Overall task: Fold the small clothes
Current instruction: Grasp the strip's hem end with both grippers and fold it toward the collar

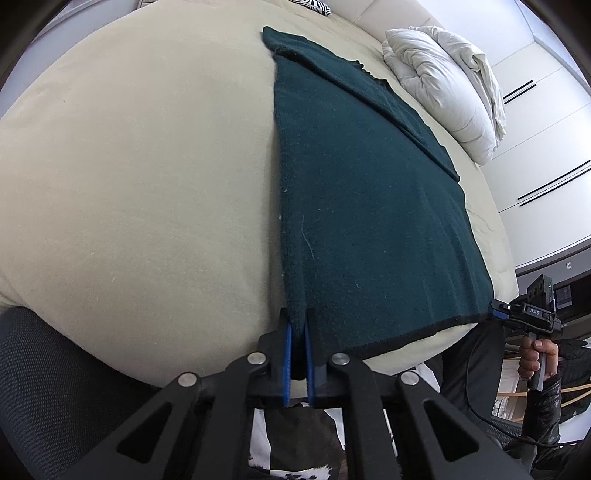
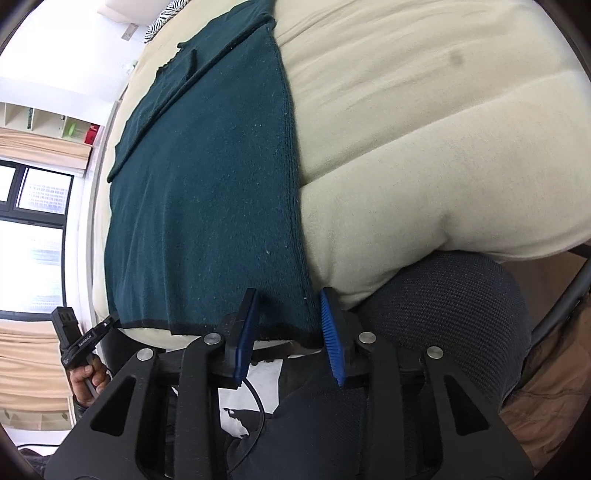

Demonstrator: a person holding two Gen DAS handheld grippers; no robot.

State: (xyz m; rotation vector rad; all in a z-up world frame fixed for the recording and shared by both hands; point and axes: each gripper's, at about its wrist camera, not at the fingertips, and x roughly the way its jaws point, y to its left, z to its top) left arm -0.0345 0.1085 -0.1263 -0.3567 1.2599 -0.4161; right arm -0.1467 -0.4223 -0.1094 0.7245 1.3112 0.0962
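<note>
A dark green knitted garment point(image 1: 369, 184) point(image 2: 203, 184) lies flat on the cream bed cover point(image 1: 129, 166) point(image 2: 424, 129), its black hem along the near edge and a folded part at the far end. My left gripper point(image 1: 297, 314) is shut on the hem's near left corner, with the blue pads pinching the cloth. In the right wrist view the left gripper point(image 2: 110, 321) shows small at that same corner. My right gripper point(image 2: 288, 295) straddles the near right corner. Its blue pads point(image 2: 245, 332) stand apart from the cloth between them. The right gripper point(image 1: 498, 312) is also visible in the left wrist view, held by a hand.
A bunched white duvet point(image 1: 443, 85) lies at the far right of the bed. A black mesh chair point(image 1: 44, 369) point(image 2: 461, 295) presses against the bed's near edge. White wardrobe doors point(image 1: 546, 147) stand on the right, a window point(image 2: 33, 221) on the left. A zebra-print cushion point(image 2: 162, 22) sits at the far end.
</note>
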